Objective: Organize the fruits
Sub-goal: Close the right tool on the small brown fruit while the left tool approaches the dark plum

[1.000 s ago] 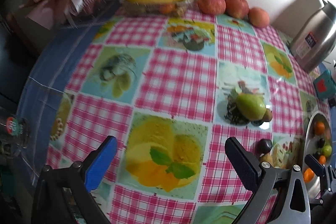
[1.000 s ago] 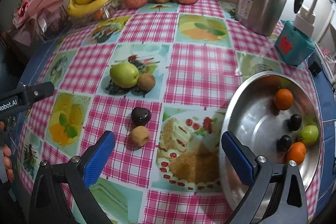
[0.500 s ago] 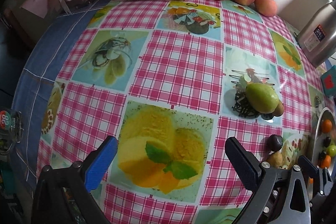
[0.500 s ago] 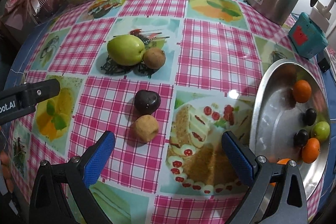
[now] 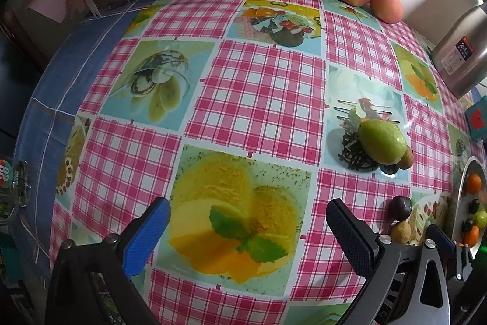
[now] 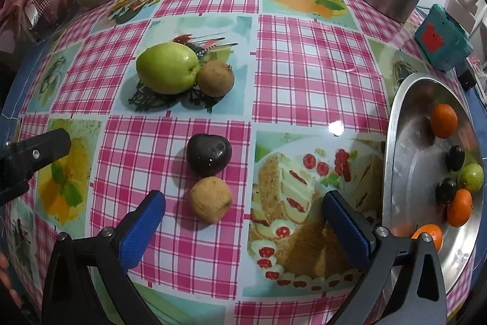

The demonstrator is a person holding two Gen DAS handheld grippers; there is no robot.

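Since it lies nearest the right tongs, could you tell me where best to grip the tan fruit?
Grip the tan fruit across its round middle, left and right flanks, coming from the near side with the open right tongs. The dark fruit touches its far side.

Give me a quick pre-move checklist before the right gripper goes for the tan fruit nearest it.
1. Right gripper open wide enough: ok, jaws spread wider than the tan fruit.
2. Tan fruit lined up between the fingers: ok, slightly left of centre.
3. Neighbour clearance: not ok, the dark plum sits right against the tan fruit's far side.
4. Left gripper out of the way: ok, open and empty over the tablecloth, off to the left.
5. Drop space in the metal bowl: ok, fruit sits along the right side, the left part is bare.
6. Tan fruit firmness: cannot tell.
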